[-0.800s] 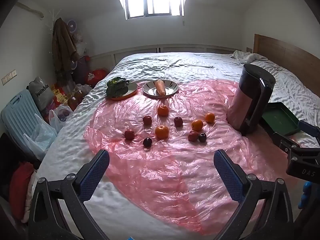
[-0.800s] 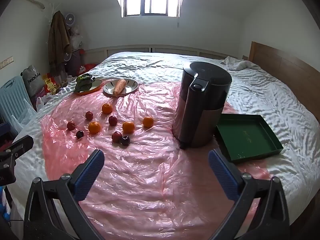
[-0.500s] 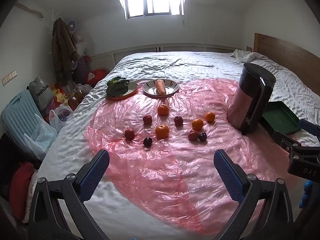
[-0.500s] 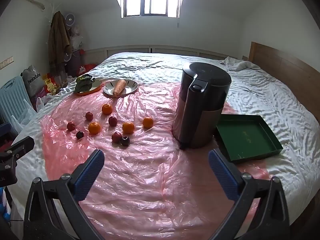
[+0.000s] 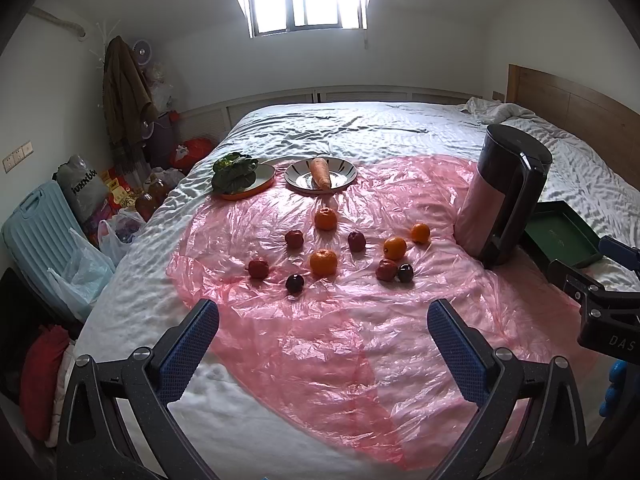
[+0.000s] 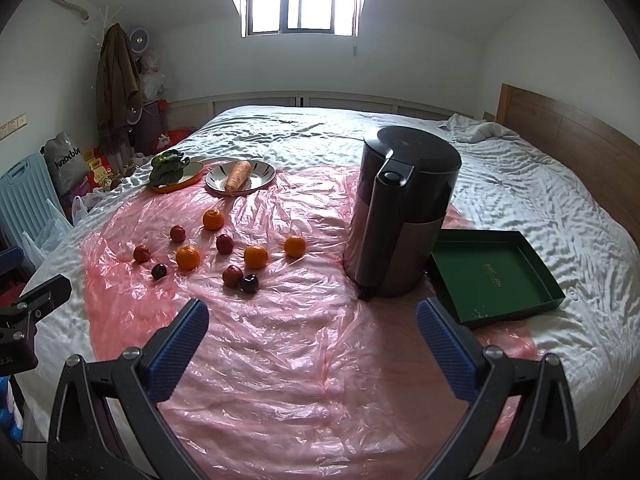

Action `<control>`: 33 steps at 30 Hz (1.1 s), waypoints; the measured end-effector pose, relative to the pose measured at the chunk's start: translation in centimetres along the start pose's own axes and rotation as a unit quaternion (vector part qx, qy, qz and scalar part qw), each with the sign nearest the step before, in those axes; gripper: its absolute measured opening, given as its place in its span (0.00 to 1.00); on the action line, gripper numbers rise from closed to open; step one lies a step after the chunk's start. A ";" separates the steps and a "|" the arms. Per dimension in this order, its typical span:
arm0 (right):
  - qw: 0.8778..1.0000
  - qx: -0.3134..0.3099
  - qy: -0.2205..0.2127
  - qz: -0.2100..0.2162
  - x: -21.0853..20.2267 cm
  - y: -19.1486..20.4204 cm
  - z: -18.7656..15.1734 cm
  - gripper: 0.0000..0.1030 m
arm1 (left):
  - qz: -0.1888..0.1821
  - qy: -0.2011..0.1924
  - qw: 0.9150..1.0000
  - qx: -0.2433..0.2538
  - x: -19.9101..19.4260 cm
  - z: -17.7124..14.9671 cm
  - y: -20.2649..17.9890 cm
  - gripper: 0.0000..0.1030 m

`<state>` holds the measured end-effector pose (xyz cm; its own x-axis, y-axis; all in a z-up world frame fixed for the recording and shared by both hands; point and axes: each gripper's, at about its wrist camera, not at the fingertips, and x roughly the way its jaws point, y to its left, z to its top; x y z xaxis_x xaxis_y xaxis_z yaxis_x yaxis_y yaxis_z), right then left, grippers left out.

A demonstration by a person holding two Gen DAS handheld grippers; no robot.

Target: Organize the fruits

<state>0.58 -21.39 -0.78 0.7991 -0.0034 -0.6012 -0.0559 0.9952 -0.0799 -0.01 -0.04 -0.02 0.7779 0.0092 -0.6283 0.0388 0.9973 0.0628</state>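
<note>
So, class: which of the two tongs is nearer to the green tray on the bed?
Right. The right tongs hang open just short of the green tray, which lies ahead to their right. The left tongs sit further left, facing the scattered fruit.

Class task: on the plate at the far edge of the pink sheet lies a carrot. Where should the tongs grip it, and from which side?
Grip the carrot across its middle, coming from above. It lies lengthwise in the striped plate, whose raised rim probably blocks a low side approach; its narrow width suits the jaws.

4 oranges and perhaps 6 darker fruits on pink plastic sheet, beside dark kettle.
</note>
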 end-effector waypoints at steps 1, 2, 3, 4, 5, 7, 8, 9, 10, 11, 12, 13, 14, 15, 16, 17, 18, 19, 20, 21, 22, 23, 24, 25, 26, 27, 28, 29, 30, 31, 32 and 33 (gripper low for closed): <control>1.000 0.000 0.000 0.000 0.0 0.0 0.0 1.00 | 0.000 0.000 1.000 -0.001 0.1 0.1 0.1 0.99; 1.000 0.000 0.000 0.000 0.0 0.0 0.0 1.00 | 0.000 0.001 1.000 -0.002 0.0 0.2 0.1 0.99; 1.000 0.000 0.000 0.000 0.0 0.0 0.0 1.00 | 0.000 0.001 1.000 -0.003 0.0 0.2 0.0 0.99; 1.000 0.000 0.000 0.000 0.0 0.0 0.0 1.00 | 0.000 0.002 1.000 -0.004 0.2 0.2 0.1 0.99; 1.000 0.001 -0.001 0.000 0.0 0.0 -0.1 1.00 | 0.000 0.002 1.000 -0.005 0.3 0.0 0.1 0.99; 1.000 0.001 -0.001 0.001 0.1 0.1 -0.2 1.00 | 0.000 0.002 1.000 -0.006 0.4 -0.1 0.1 0.99; 1.000 0.001 -0.001 0.001 0.0 0.1 -0.3 1.00 | 0.000 0.002 1.000 -0.008 0.6 -0.2 0.2 0.99; 1.000 0.002 0.000 0.001 0.0 0.1 -0.3 1.00 | -0.001 0.001 1.000 -0.008 0.5 -0.3 0.3 0.99; 1.000 0.002 0.000 0.001 0.0 0.2 -0.4 1.00 | -0.002 0.000 1.000 -0.008 0.5 -0.4 0.4 0.99; 1.000 0.003 0.000 0.002 0.0 0.2 -0.5 1.00 | -0.002 0.000 1.000 -0.008 0.5 -0.3 0.4 0.99; 1.000 0.004 0.000 0.002 0.1 0.2 -0.5 1.00 | -0.002 -0.001 1.000 -0.007 0.5 -0.3 0.5 0.99; 1.000 0.005 0.000 0.003 0.1 -0.2 -0.2 1.00 | -0.003 0.000 1.000 -0.008 0.4 -0.3 0.5 0.99; 1.000 0.005 0.000 0.003 0.1 -0.2 -0.2 1.00 | -0.003 0.000 1.000 -0.008 0.4 -0.3 0.5 0.99; 1.000 0.005 0.000 0.003 0.1 -0.2 -0.2 1.00 | -0.004 0.000 1.000 -0.008 0.5 -0.3 0.5 0.99; 1.000 0.006 0.000 0.003 0.1 -0.4 -0.2 1.00 | -0.004 0.000 1.000 -0.007 0.5 -0.3 0.5 0.99; 1.000 0.006 0.000 0.004 0.0 -0.1 -0.2 1.00 | -0.003 0.000 1.000 -0.007 0.5 -0.3 0.5 0.99; 1.000 0.006 0.000 0.004 -0.1 -0.2 -0.2 1.00 | -0.003 0.001 1.000 -0.007 0.5 -0.2 0.4 0.99; 1.000 0.007 0.000 0.004 -0.1 -0.3 -0.2 1.00 | -0.003 0.000 1.000 -0.007 0.5 -0.3 0.4 0.99; 1.000 0.007 0.000 0.004 -0.1 -0.3 -0.2 1.00 | -0.004 0.001 1.000 -0.007 0.5 -0.3 0.4 0.99; 1.000 0.007 0.000 0.004 -0.1 -0.4 -0.2 1.00 | -0.005 0.001 1.000 -0.007 0.5 -0.3 0.4 0.99; 1.000 0.008 -0.001 0.005 0.1 -0.1 -0.3 1.00 | -0.006 0.003 1.000 -0.007 0.6 -0.3 0.4 0.99; 1.000 0.008 -0.001 0.006 0.1 -0.1 -0.2 1.00 | -0.006 0.004 1.000 -0.007 0.7 -0.3 0.4 0.99; 1.000 0.009 -0.001 0.008 0.1 -0.1 -0.2 1.00 | -0.006 0.006 1.000 -0.009 0.7 -0.4 0.5 0.99; 1.000 0.010 0.000 0.013 0.2 0.0 -0.3 1.00 | -0.006 0.007 1.000 -0.009 0.8 -0.4 0.5 0.99; 1.000 0.012 -0.001 0.015 0.1 0.0 -0.3 1.00 | -0.005 0.007 1.000 -0.010 0.8 -0.4 0.5 0.99; 1.000 0.014 -0.001 0.017 0.0 -0.1 -0.4 1.00 | -0.006 0.007 1.000 -0.010 0.9 -0.5 0.4 0.99; 1.000 0.014 -0.001 0.018 0.0 0.0 -0.5 1.00 | -0.005 0.007 1.000 -0.009 0.9 -0.5 0.4 0.99; 1.000 0.015 -0.002 0.019 0.0 0.1 -0.5 1.00 | -0.006 0.007 1.000 -0.009 0.9 -0.5 0.4 0.99; 1.000 0.016 -0.002 0.020 0.0 0.1 -0.5 1.00 | -0.006 0.007 1.000 -0.009 0.9 -0.5 0.4 0.99; 1.000 0.016 -0.002 0.021 0.1 0.2 -0.5 1.00 | -0.006 0.008 1.000 -0.010 0.9 -0.5 0.4 0.99; 1.000 0.017 -0.002 0.022 0.0 0.1 -0.4 1.00 | -0.007 0.008 1.000 -0.010 0.9 -0.5 0.5 0.99; 1.000 0.018 -0.001 0.023 0.1 0.0 -0.4 1.00 | -0.007 0.009 1.000 -0.010 1.0 -0.6 0.5 0.99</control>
<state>0.37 -21.41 -1.16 0.7976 0.0428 -0.6017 -0.0711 0.9972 -0.0233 0.41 0.49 -1.03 0.7666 -0.0032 -0.6421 0.0368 0.9986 0.0389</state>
